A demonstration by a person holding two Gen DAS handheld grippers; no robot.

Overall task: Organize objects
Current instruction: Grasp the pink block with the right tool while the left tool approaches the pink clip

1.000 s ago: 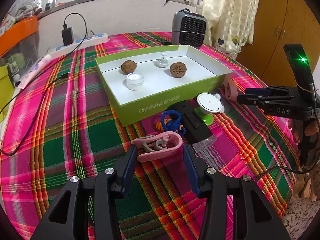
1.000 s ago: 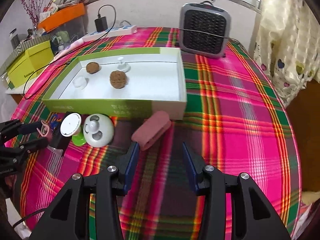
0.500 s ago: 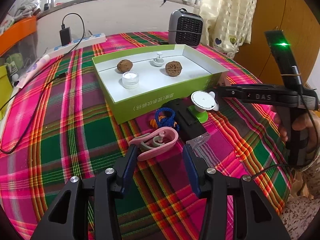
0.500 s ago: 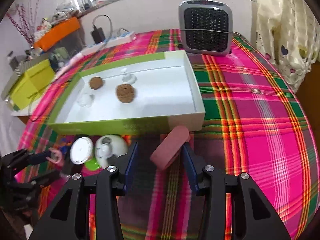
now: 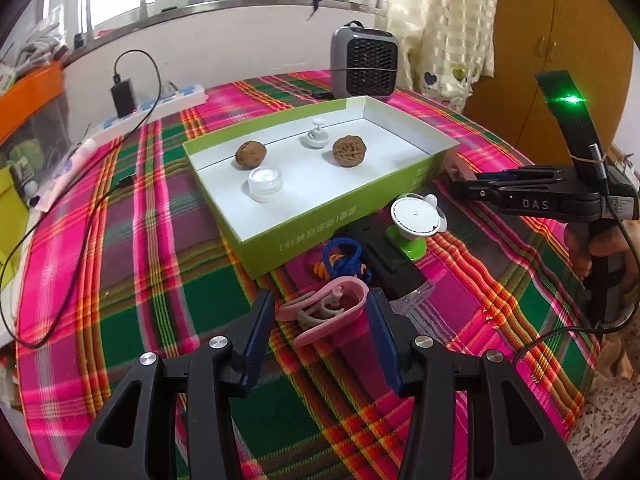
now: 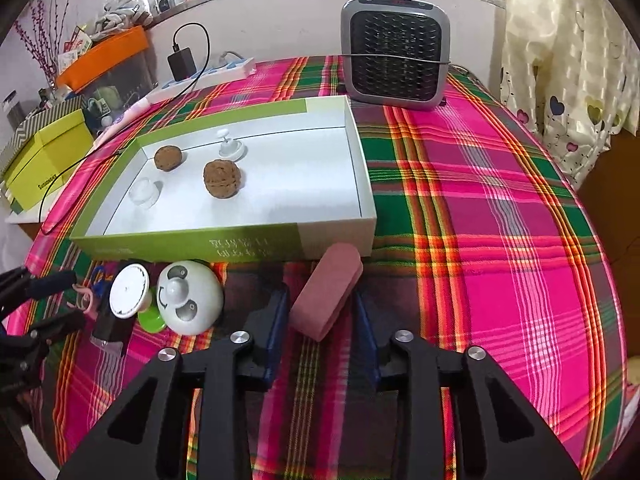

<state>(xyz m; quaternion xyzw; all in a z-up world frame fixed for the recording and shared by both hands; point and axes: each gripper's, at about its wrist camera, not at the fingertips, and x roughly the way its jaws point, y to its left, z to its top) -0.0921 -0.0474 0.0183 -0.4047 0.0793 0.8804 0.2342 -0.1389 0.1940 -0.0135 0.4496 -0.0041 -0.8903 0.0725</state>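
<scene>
Left wrist view: the left gripper (image 5: 320,320) stands about half open, its jaws either side of the pink clip (image 5: 326,314), which lies on the cloth (image 5: 160,264) between them. The right pad looks to touch the clip's rounded end; the left pad is clear of it, so nothing is held. Just ahead of the right finger lies the black block (image 5: 386,264), and ahead of the clip the blue cord (image 5: 344,254). Beyond those is the box (image 5: 320,236), well ahead, with two walnuts, a jar and a white knob inside. The risk here: the clip is springy and lopsided, so closing on its curved end could squirt it forward into the cord, or the right finger could catch the block and drag it.

Right wrist view: the right gripper (image 6: 322,312) has just been closing, and its jaws now bracket the near end of the pink eraser (image 6: 326,294), whose far end lies against the box wall (image 6: 192,242) ahead. A sliver of gap seems to remain each side; I judge it not yet pinched. The eraser lies skewed to the jaws, so a squeeze may twist it, or a grip so near the end may let it droop and snag the wall when lifted. The white dome (image 6: 190,298) sits just left, near enough to be nudged.
</scene>
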